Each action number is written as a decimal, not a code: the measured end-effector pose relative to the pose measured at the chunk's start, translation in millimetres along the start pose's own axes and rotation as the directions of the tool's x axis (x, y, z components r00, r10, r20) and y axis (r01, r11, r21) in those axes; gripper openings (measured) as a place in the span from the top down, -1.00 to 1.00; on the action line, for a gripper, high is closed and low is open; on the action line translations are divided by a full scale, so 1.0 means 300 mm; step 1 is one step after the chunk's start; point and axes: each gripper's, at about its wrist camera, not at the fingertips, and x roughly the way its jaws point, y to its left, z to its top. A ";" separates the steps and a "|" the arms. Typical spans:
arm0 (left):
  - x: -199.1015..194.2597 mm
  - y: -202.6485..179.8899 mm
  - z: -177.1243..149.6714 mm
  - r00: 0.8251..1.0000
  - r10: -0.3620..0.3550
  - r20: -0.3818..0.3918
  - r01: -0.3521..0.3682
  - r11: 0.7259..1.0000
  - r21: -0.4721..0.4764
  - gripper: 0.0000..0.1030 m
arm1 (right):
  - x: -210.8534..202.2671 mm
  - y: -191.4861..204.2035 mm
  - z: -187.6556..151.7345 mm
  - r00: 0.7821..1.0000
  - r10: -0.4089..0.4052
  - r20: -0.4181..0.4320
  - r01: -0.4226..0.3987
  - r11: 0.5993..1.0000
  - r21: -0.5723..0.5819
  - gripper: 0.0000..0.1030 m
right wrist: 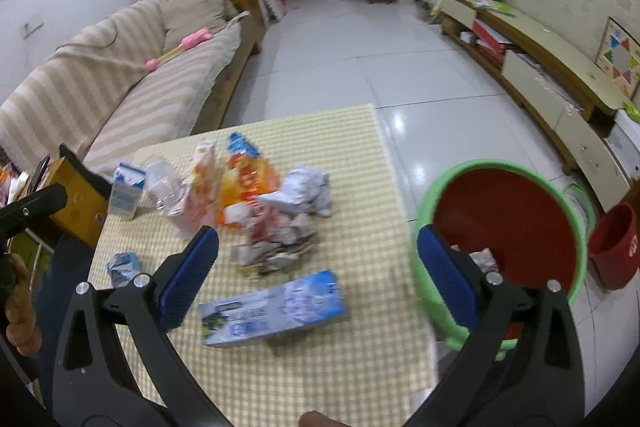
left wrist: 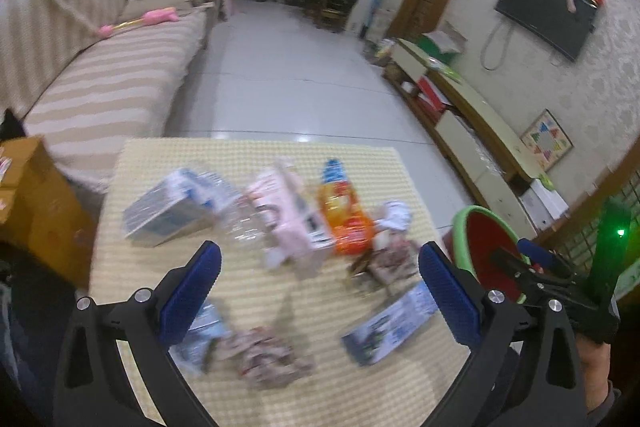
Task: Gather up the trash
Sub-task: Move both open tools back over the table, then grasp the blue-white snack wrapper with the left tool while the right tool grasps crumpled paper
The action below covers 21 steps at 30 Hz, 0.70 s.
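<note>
Trash is seen scattered over a table [right wrist: 360,155] covered in a yellow checked cloth, with both tongs held above its near edge. The left gripper [left wrist: 320,291] is spread wide with nothing between its blue pads, as is the right gripper [right wrist: 318,273], whose jaws stand fully apart and empty.

In the right wrist view, a blue and white carton [right wrist: 276,309] is shown lying flat at 6 o'clock, nearest the tongs. Just beyond it, a crumpled wrapper heap [right wrist: 276,247] is found near the middle of the cloth, with a small crushed blue packet [right wrist: 122,267] at 9 o'clock by the table's edge. Farther back, toward 12 o'clock, an orange snack bag [right wrist: 244,183], a pink carton [right wrist: 202,187], a clear plastic bottle [right wrist: 162,183], an upright milk carton [right wrist: 126,189] and a white crumpled paper [right wrist: 306,187] are grouped together.

At 3 o'clock, beside the table, a green bin [right wrist: 500,219] with a red lining is set on the tiled floor, some scraps visible inside. A smaller red bucket [right wrist: 614,245] is placed just past it. A striped sofa [right wrist: 120,87] is seen beyond at 10 o'clock.
</note>
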 end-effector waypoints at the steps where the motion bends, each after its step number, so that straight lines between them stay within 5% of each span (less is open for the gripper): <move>1: -0.010 0.038 -0.011 1.000 0.011 -0.001 -0.011 1.000 -0.014 -0.84 | 0.010 0.023 -0.003 1.000 0.005 -0.006 -0.005 1.000 -0.012 -0.90; 10: -0.047 0.251 -0.098 0.998 0.062 -0.029 -0.065 0.991 -0.115 -0.84 | 0.061 0.118 -0.024 0.999 0.006 -0.040 -0.008 0.998 -0.054 -0.90; 21: 0.054 0.338 -0.206 0.988 0.079 -0.131 -0.100 0.983 -0.156 -0.84 | 0.118 0.146 -0.035 0.997 -0.001 -0.080 -0.006 0.997 -0.080 -0.90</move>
